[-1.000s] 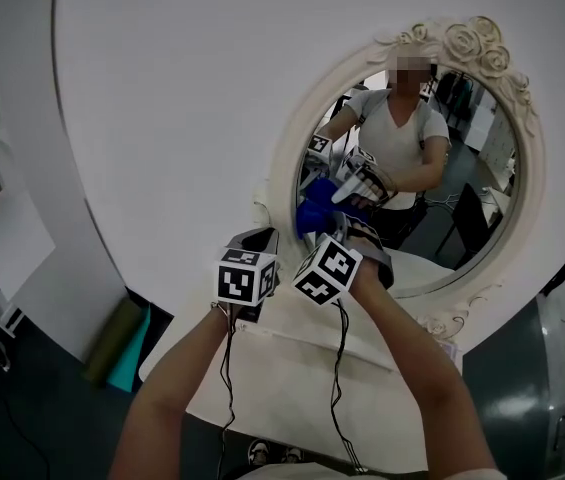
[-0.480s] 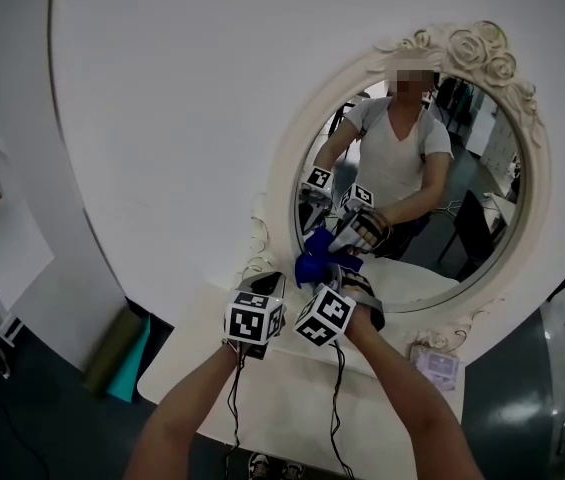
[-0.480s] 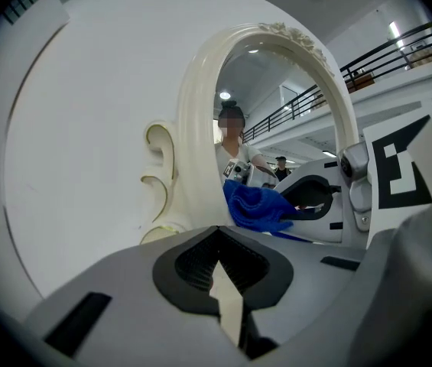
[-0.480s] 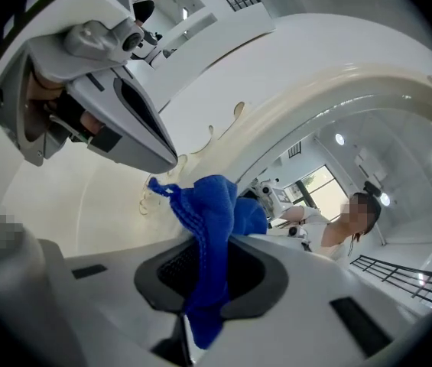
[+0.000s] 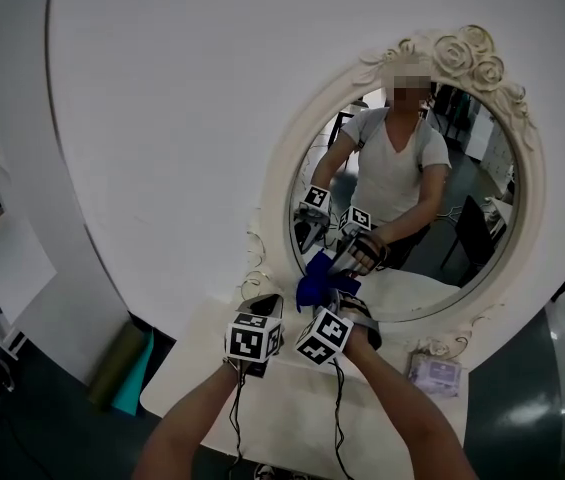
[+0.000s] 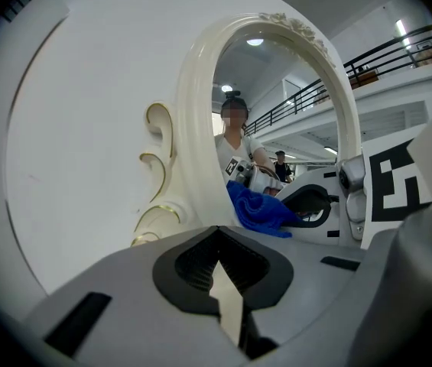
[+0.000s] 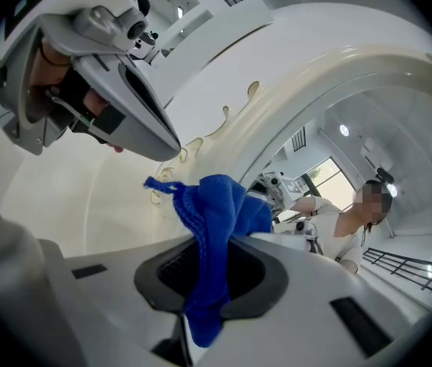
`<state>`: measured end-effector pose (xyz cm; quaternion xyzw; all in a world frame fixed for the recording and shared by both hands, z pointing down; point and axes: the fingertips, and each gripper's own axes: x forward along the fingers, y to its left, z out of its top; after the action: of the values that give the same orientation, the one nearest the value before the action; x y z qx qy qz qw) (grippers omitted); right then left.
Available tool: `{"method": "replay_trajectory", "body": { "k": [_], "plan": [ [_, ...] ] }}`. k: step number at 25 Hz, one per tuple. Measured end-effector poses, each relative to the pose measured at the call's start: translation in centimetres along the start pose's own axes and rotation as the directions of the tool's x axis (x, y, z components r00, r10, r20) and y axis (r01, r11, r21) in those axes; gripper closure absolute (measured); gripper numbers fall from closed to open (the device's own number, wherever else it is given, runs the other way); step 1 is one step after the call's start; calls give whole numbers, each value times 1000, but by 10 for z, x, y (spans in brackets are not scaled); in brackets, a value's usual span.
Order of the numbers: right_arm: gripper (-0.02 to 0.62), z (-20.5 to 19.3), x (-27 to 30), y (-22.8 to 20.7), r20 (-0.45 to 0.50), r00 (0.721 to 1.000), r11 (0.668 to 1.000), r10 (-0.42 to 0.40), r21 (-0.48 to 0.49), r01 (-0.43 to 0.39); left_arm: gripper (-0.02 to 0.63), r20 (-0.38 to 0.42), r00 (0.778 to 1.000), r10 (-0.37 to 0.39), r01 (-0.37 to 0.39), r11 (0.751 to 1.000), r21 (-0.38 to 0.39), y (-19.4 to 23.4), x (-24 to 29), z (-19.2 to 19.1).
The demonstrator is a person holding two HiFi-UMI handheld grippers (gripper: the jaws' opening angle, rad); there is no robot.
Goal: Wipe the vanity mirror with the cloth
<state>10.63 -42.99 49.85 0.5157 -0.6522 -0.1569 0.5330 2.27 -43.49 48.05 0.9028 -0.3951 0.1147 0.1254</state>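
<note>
So that it can rub the vanity mirror (image 5: 482, 183), the blue cloth (image 5: 317, 286) sits pinched in the right gripper (image 5: 330, 298) by the lower left rim, seemingly touching it; the left gripper (image 5: 265, 306), jaws closed on nothing, hangs just beside.

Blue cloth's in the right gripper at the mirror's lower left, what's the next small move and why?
Probably sweep the right gripper rightward along the glass: its jaws pinch the bunched blue cloth at the lower-left edge of the oval cream-framed vanity mirror, with most glass beyond.
</note>
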Motion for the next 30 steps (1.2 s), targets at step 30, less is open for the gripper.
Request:
{"method": "replay_trajectory", "body": {
  "k": [30],
  "plan": [
    [529, 80, -285, -351, 69, 866, 833, -495, -244, 496, 602, 396, 914, -88, -31, 958, 285, -128, -65, 373]
  ]
}}
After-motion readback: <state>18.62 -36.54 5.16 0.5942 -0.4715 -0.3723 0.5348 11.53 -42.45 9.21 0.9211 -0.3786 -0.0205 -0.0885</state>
